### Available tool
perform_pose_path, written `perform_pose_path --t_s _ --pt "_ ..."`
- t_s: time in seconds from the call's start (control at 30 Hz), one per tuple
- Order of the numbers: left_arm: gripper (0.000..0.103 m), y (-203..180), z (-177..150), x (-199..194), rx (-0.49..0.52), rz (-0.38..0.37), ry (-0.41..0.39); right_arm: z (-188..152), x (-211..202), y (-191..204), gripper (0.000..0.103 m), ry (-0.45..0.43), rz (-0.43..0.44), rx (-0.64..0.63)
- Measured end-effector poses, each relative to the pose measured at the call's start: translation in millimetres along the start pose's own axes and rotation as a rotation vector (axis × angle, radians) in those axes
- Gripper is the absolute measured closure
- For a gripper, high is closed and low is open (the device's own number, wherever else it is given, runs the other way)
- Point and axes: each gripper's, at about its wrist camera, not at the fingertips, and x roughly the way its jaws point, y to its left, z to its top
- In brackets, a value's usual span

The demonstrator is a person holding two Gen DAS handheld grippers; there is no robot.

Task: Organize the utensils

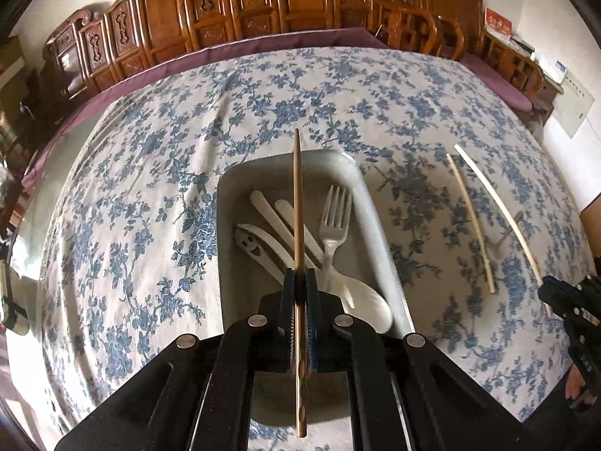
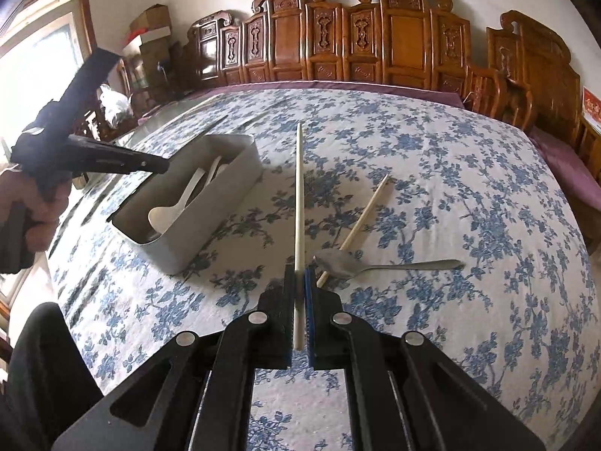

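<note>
My left gripper (image 1: pixel 299 274) is clamped on a brown wooden chopstick (image 1: pixel 298 203), which runs straight out ahead between the pads and also sticks back toward the camera. Directly beneath and ahead of those fingers sits the grey bin (image 1: pixel 240 188), its long axis running away from me. Inside it I see a clear plastic fork (image 1: pixel 332 221) just right of the held chopstick, two white handles (image 1: pixel 270 212) crossing under the chopstick, a white spoon (image 1: pixel 370 302) with its bowl near my right finger, and a pale utensil with a smiley face (image 1: pixel 249 244) to the left of the chopstick.

My right gripper (image 2: pixel 299 270) is closed on a cream chopstick (image 2: pixel 299 188), which also points straight ahead from the pads. Just right of that gripper's tip a metal spoon (image 2: pixel 360 265) lies on the blue-flowered tablecloth (image 2: pixel 450 188), bowl toward the gripper and handle pointing right. A second light chopstick (image 2: pixel 366 214) lies diagonally ahead and to the right, its near end passing under the spoon's bowl. The bin stands ahead and to the left of this gripper, and the left gripper hangs above the bin's left end, held by a hand (image 2: pixel 37 203).

Carved wooden furniture (image 2: pixel 375 37) lines the far side beyond both tools.
</note>
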Motion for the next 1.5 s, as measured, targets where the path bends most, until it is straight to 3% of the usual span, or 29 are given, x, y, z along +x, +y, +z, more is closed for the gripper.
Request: perform_pose_path --t_s 0.33,0.5,0.57,0.7,0.83,0.9,1.03,1.2,1.5 --pt "0.095 1.9 -0.1 17.6 0.021 0.004 0.03 4.4 6.0 5.9 0.097 0.006 0.008 -0.015" --pt "0.073 7.5 -4.9 8.2 -0.012 -0.012 -0.01 7.2 8.3 21.5 0.097 0.007 0.009 -0.032" --pt "0.072 10.6 -8.2 1.6 -0.021 -0.017 -0.026 9.5 10.2 32.2 0.097 0.007 0.024 -0.04" --pt "0.062 21.0 -17.5 -16.2 -0.048 -0.029 -0.063 17.6 15.5 53.0 0.097 0.005 0.051 -0.047" --pt "0.06 34.4 -27.9 -33.8 -0.068 -0.034 -0.096 31.1 26.9 79.0 0.097 0.007 0.08 -0.053" --pt "0.047 42.4 -33.8 -45.1 -0.08 -0.034 -0.12 37.0 32.3 91.3 0.097 0.01 0.083 -0.067" --pt "0.039 57.7 -44.7 -63.8 -0.111 -0.03 -0.162 48.2 46.4 109.3 0.097 0.036 0.083 -0.09" --pt "0.019 73.0 -55.7 -80.5 -0.142 -0.031 -0.203 56.8 67.2 125.4 0.097 0.079 0.067 -0.11" --pt "0.016 90.7 -68.3 -84.9 -0.182 -0.029 -0.226 63.0 96.9 138.3 0.097 0.145 0.044 -0.097"
